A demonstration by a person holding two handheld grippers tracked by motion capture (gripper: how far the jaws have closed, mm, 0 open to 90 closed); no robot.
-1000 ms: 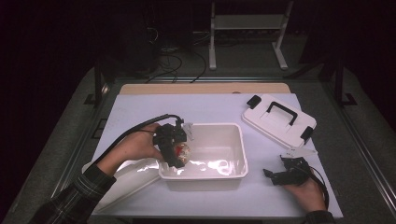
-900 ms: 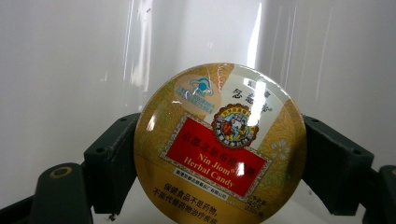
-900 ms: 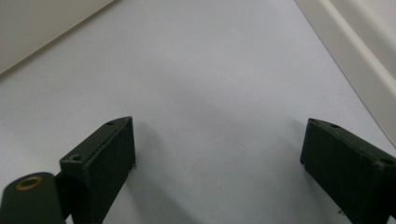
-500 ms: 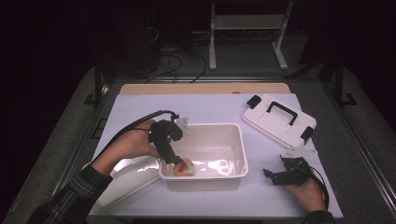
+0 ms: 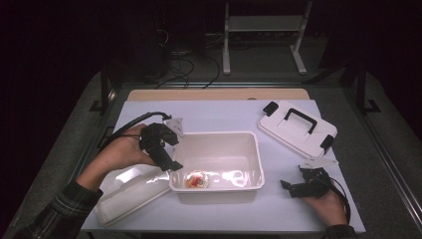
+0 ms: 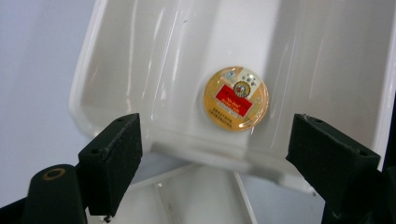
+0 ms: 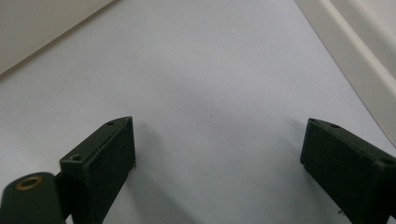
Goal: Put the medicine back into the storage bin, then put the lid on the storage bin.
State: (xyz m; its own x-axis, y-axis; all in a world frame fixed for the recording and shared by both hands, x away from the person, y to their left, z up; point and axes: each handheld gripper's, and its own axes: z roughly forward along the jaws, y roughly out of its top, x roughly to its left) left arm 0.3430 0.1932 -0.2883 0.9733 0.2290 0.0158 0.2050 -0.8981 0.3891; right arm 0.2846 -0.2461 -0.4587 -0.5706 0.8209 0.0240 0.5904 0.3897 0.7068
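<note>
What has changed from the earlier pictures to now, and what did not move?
The left tool let go of the round gold item, which now lies on the floor of the white bin; its jaws stand open at the rim. The right tool, the lid with the handle and the bin stayed put.

Mid-bench sits the tub, a round tin inside at its near-left corner. A handled lid lies toward the far-right corner; another lid rests at the near-left edge.
</note>
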